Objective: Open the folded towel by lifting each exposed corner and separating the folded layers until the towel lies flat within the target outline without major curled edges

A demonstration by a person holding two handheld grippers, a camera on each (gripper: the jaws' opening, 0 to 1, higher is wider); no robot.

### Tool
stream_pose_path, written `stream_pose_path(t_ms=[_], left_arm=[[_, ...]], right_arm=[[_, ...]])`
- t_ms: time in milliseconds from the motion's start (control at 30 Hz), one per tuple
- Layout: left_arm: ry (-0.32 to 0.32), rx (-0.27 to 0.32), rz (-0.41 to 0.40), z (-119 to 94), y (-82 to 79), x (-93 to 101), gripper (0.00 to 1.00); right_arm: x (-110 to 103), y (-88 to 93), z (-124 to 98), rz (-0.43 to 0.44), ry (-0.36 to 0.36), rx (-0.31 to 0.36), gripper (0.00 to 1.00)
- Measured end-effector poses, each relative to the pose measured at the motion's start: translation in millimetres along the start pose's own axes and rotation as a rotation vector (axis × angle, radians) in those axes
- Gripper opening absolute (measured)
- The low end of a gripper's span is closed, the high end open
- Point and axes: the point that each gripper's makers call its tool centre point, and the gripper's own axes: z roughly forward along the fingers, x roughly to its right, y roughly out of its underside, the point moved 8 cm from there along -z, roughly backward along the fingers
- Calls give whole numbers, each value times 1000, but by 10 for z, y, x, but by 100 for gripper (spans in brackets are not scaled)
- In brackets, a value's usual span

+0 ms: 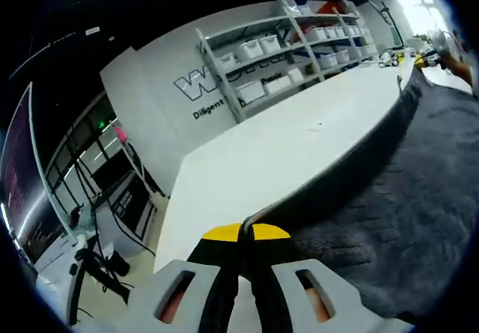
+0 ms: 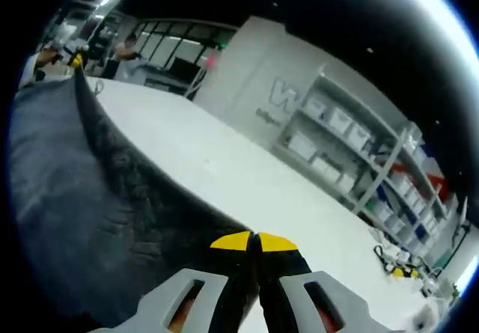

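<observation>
With the left gripper (image 1: 245, 237) and the right gripper (image 2: 253, 243) each clenched on a corner of the dark towel (image 1: 419, 183), it hangs stretched above the white table (image 1: 299, 146), apparently unfolded but not yet laid flat.

Towel (image 1: 389, 198) far corner hidden by other tongs; wall lettering (image 1: 206, 93) behind shelving.

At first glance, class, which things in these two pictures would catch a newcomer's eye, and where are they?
A dark grey fuzzy towel stretches taut above a broad white table, its edge pinched in each yellow-tipped gripper: the left gripper and the right gripper. Behind stand grey shelves of white bins.
</observation>
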Motion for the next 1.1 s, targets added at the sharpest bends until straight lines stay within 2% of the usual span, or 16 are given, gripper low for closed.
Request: stream_pose_path(t_ms=[300, 900, 1100], left_arm=[[8, -22, 13, 190, 91, -28, 2], [18, -41, 27, 368, 195, -11, 2], [28, -41, 2, 436, 233, -29, 2]], right_arm=[[-60, 94, 75, -1, 4, -14, 0], [-42, 222, 263, 3, 16, -20, 0], [-15, 219, 293, 17, 19, -13, 0]])
